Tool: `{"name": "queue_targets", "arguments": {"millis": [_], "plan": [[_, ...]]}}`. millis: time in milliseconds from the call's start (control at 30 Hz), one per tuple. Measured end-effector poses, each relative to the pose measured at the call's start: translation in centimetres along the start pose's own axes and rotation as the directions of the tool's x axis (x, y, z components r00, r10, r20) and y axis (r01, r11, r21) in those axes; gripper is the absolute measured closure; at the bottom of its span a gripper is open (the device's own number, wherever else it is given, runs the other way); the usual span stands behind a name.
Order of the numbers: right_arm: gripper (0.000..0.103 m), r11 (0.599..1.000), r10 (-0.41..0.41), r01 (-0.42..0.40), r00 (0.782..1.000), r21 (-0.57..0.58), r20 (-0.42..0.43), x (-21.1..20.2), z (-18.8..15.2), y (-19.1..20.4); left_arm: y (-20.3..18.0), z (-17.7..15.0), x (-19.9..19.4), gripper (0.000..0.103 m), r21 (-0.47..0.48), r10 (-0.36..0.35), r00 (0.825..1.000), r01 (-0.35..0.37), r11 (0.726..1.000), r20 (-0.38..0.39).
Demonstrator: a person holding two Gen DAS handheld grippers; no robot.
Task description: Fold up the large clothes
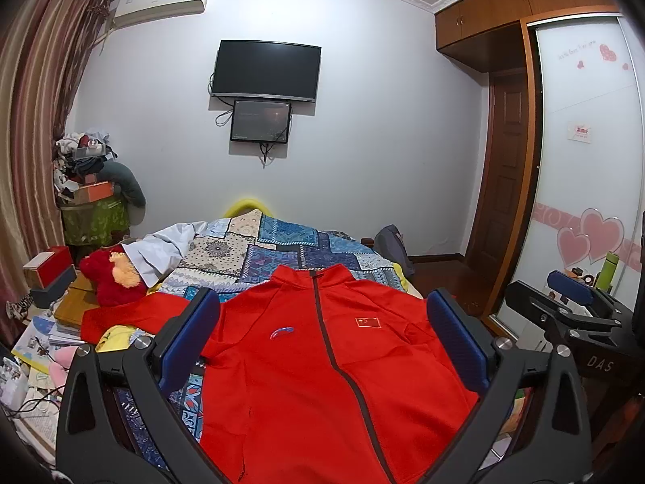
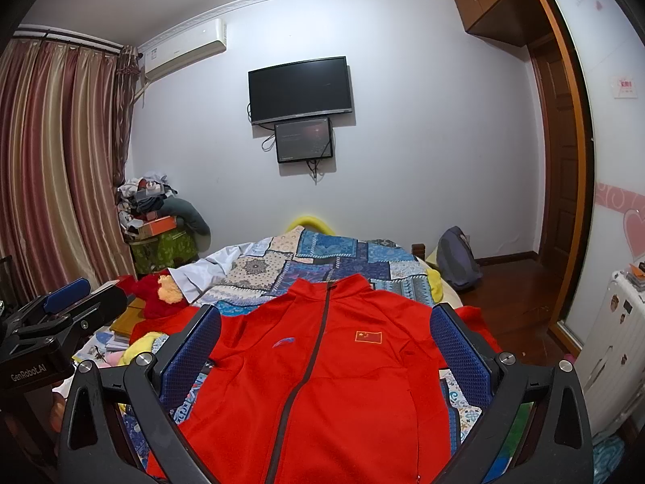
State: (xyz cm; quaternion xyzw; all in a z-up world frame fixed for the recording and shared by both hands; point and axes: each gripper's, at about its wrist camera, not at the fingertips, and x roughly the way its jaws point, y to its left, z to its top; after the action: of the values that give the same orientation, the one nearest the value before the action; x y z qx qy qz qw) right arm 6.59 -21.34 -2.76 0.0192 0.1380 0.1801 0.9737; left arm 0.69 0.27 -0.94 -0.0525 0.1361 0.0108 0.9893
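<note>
A large red zip-up jacket [image 1: 322, 363] lies flat, front up, on the patchwork bedspread [image 1: 282, 250], collar toward the far wall. It also shows in the right wrist view [image 2: 334, 371]. One sleeve stretches out to the left [image 1: 133, 314]. My left gripper [image 1: 322, 347] hovers above the jacket's chest, open and empty. My right gripper [image 2: 326, 355] hovers over it too, open and empty. The right gripper also shows at the right edge of the left wrist view [image 1: 572, 314]. The left gripper shows at the left edge of the right wrist view [image 2: 60, 322].
A red plush toy [image 1: 113, 278] and a white cloth [image 1: 161, 250] lie on the bed's left. Boxes, books and papers [image 1: 44, 334] crowd the left side. A clothes pile [image 1: 88, 177] stands by the curtain. A wardrobe [image 1: 584, 161] and backpack [image 2: 455, 258] are on the right.
</note>
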Motion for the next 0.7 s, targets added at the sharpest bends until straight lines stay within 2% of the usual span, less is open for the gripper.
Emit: {"name": "queue_targets", "arguments": {"millis": [700], "plan": [[0.0,1.0,0.003,-0.003,1.0,0.003,-0.003,0.09,-0.17,0.06,0.34,0.04,0.04,0.0,-0.012,-0.003,1.0,0.003,1.0,-0.005]]}}
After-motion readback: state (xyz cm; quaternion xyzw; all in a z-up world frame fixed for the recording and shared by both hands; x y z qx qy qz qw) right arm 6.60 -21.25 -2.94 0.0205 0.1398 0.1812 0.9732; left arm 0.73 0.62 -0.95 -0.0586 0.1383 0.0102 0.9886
